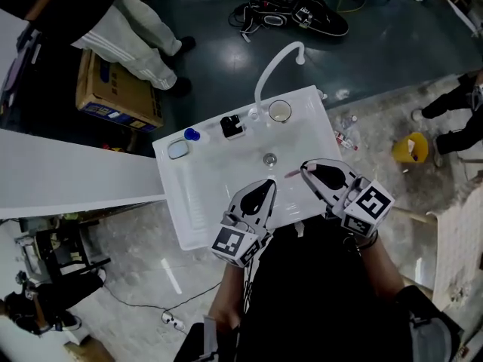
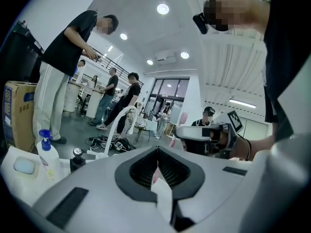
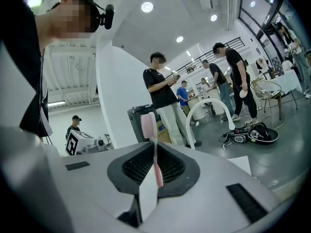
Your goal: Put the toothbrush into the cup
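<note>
Transport seemed in hand: the right claw (image 3: 155, 147) pinched the toothbrush (image 3: 147, 125), the left claw (image 2: 157, 152) stood closed, and next it needed carrying above the cup (image 1: 280, 111).

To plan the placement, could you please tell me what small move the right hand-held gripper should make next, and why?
Probably carry the toothbrush forward toward the cup: the right hand-held gripper is shut on it above the sink, and the cup stands on the far rim by the faucet.
</note>
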Demonstrator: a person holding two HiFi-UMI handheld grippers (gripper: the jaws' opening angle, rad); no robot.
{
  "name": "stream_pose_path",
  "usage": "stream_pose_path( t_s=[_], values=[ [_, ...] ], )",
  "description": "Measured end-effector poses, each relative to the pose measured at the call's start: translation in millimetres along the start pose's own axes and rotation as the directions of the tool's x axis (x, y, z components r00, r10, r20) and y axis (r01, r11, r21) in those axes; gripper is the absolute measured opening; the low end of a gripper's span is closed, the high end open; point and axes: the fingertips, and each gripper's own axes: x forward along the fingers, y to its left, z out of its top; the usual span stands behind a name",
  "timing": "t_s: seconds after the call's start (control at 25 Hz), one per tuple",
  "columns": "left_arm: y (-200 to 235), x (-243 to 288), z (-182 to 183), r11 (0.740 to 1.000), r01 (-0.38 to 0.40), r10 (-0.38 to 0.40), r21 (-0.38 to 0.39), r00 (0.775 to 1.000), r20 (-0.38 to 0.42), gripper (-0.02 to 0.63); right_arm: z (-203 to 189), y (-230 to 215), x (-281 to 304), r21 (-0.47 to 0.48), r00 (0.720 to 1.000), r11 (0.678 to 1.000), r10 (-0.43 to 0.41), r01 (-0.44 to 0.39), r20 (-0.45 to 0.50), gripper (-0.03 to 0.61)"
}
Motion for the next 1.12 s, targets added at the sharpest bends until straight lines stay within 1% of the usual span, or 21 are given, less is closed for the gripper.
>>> stream_pose_path(
  t_s=[0.2, 0.36, 0.44, 0.6, 0.72, 0.92, 1.12],
  values=[
    [-5, 11, 0, 1.0, 0.001, -0.001, -0.018, 1.0, 0.003, 0.011, -1, -6, -1, 0.011, 1.0, 1.0, 0.015, -0.015, -0.013, 0.034],
    [-4, 20, -4, 1.0, 0.004, -0.004, -0.028, 1.0, -0.005, 0.011, 5, -9, 1, 0.044, 0.999, 0.998, 0.047, -0.049, 0.027, 0.034],
    [-4, 26, -5, 1.0, 0.005, -0.006, -0.026, 1.0, -0.014, 0.011, 5, -15, 2, 0.05, 0.998, 0.997, 0.051, -0.052, 0.027, 0.034],
    [4, 40, -5, 1.0, 0.002, -0.003, -0.019, 0.999, -0.035, 0.011, 2, -37, 7, 0.04, 0.999, 0.999, 0.035, -0.034, -0.015, 0.034],
    [12, 52, -8, 1.0, -0.004, 0.003, -0.019, 0.999, -0.049, 0.011, 4, -54, 15, 0.05, 0.999, 0.998, 0.036, -0.036, -0.006, 0.034],
    [40, 75, -10, 0.999, -0.016, 0.014, -0.033, 0.998, -0.069, 0.011, 12, -86, 45, 0.057, 0.999, 0.998, 0.04, -0.039, -0.009, 0.034],
    [62, 100, -20, 0.999, -0.031, 0.028, -0.033, 0.996, -0.087, 0.011, 17, -123, 69, 0.053, 0.999, 0.998, 0.038, -0.038, -0.003, 0.034]
  ],
)
